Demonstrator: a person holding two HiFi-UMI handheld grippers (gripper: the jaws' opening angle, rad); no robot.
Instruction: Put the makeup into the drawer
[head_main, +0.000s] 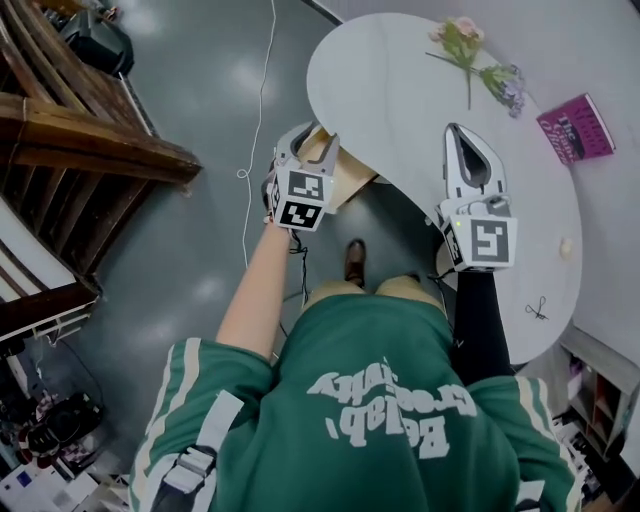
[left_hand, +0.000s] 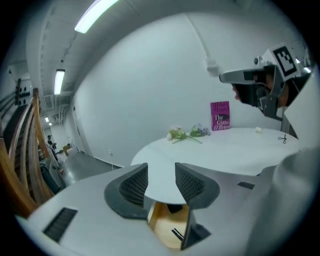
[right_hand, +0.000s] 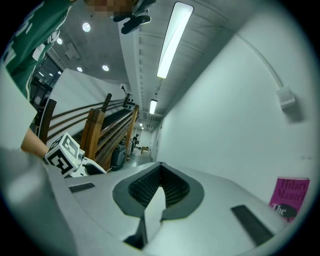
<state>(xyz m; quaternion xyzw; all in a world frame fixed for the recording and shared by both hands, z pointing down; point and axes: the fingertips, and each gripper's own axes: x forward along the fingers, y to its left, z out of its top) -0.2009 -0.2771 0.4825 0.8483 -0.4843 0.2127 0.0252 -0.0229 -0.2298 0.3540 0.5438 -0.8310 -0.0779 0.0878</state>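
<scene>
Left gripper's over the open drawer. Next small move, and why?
Probably lower the left gripper to the drawer front and push it shut: its jaws stand apart, empty, and dark items already lie inside.

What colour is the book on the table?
The rectangular book is magenta-pink with pale lettering; the left gripper view shows it best.

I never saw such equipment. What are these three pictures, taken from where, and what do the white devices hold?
A person, no robot, holds a two-jaw tool in each hand. One picture looks down from a camera on the person's head; the other two come from cameras on the tools. The left tool is open and empty, near an open wooden drawer. The right tool is shut on nothing. On the white table lie flowers; a pink book stands by the wall.
</scene>
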